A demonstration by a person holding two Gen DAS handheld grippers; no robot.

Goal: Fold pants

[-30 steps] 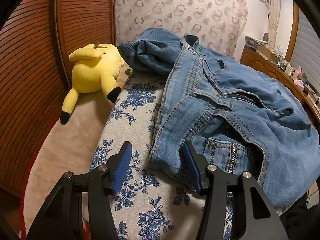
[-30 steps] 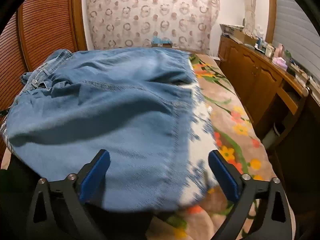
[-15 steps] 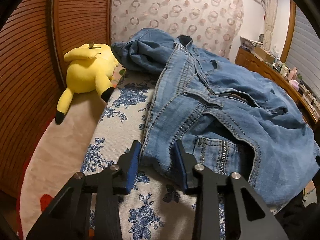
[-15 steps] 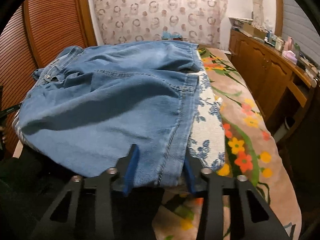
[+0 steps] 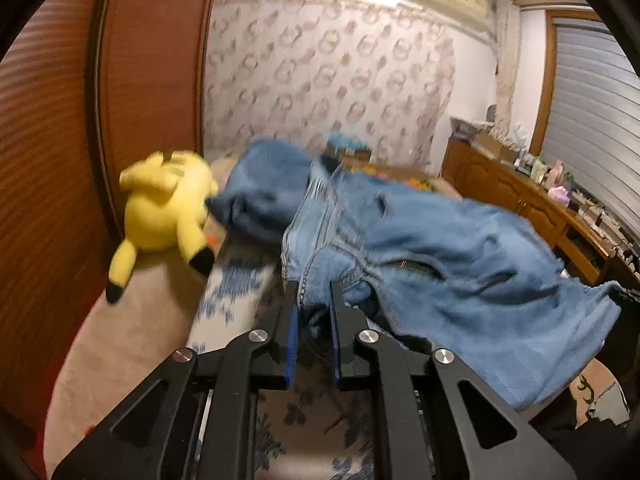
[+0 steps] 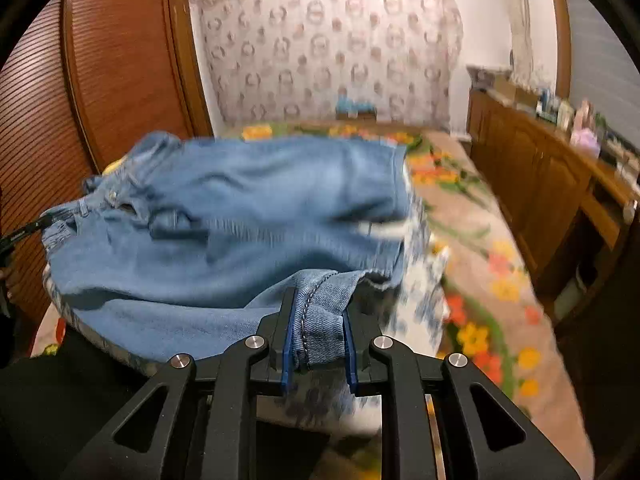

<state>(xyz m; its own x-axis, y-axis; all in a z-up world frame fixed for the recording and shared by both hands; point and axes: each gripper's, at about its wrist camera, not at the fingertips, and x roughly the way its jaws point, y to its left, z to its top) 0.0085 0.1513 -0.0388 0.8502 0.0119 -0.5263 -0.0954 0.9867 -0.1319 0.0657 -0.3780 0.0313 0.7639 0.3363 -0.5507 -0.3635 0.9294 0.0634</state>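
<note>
Jeans (image 6: 240,208), one pair, pinched by both grippers (image 5: 314,300) (image 6: 318,312).

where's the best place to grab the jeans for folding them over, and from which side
Judging by the present hold, the near edge, one pinch at each end. The left tongs are shut on the seamed waistband end of the jeans, and the right tongs on the stitched side seam at the opposite end. Both come from the near side, level with the bed. Thick seams resist slipping, and the spread grips keep the cloth taut.
</note>
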